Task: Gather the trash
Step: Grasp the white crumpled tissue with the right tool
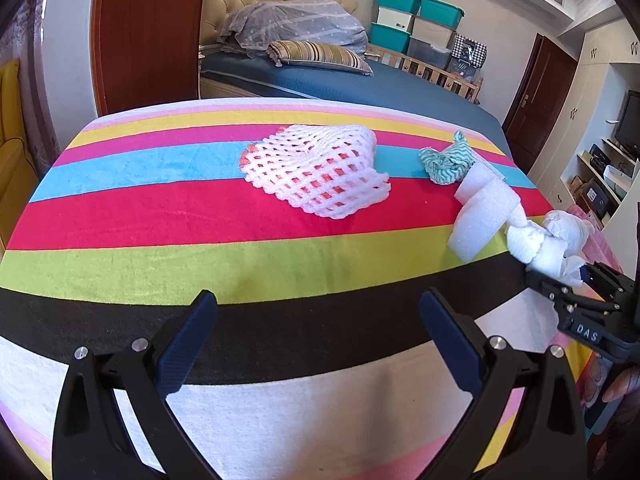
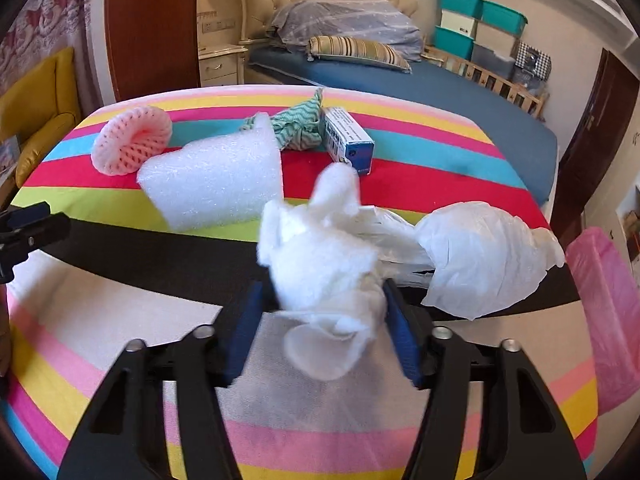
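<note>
My right gripper (image 2: 322,292) is shut on a crumpled white tissue (image 2: 320,248), whose lower end sits between the blue pads while the rest bulges out above them. In the left wrist view the same tissue (image 1: 540,248) shows at the tip of the right gripper (image 1: 560,280), at the table's right edge. My left gripper (image 1: 318,300) is open over the striped cloth with nothing between its fingers. On the table lie a white foam net (image 1: 320,172), a teal rag (image 1: 446,160), a white foam sheet (image 1: 480,216), a blue-and-white box (image 2: 348,140) and a crumpled white plastic bag (image 2: 480,256).
The table wears a bright striped cloth (image 1: 160,220). A pink plastic bag (image 2: 604,312) hangs off its right side. Behind stand a bed (image 1: 340,84), a yellow armchair (image 2: 36,120) at the left and a wooden door (image 1: 148,32).
</note>
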A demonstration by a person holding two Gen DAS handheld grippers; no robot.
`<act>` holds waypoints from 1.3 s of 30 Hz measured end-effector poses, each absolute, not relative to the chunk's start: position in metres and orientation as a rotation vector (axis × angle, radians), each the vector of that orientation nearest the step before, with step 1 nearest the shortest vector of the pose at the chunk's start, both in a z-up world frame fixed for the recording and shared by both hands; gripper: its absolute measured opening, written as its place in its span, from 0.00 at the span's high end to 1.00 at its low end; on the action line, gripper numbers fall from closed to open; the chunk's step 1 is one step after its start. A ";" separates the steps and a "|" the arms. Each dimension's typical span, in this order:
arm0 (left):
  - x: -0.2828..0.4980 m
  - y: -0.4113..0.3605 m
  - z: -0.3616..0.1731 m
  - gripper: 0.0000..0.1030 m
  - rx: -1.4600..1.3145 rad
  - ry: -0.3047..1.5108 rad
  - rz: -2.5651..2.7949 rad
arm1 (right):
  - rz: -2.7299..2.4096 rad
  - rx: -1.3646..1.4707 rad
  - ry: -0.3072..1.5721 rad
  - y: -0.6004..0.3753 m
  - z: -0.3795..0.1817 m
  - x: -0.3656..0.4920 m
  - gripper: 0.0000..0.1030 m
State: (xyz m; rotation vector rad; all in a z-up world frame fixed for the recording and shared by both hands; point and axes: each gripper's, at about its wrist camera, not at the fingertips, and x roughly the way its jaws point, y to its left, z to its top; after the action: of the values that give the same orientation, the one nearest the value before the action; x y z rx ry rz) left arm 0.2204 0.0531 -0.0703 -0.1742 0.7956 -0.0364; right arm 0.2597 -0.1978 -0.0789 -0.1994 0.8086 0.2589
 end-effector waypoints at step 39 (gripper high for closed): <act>0.301 -0.087 -0.067 0.31 0.130 0.834 -0.232 | 0.160 0.038 0.515 -0.246 -0.044 0.224 0.62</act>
State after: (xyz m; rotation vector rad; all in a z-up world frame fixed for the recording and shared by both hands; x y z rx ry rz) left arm 0.3008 -0.0874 -0.0672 0.1300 0.8335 -0.2319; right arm 0.2235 -0.2462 -0.0438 0.0377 0.5150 0.1597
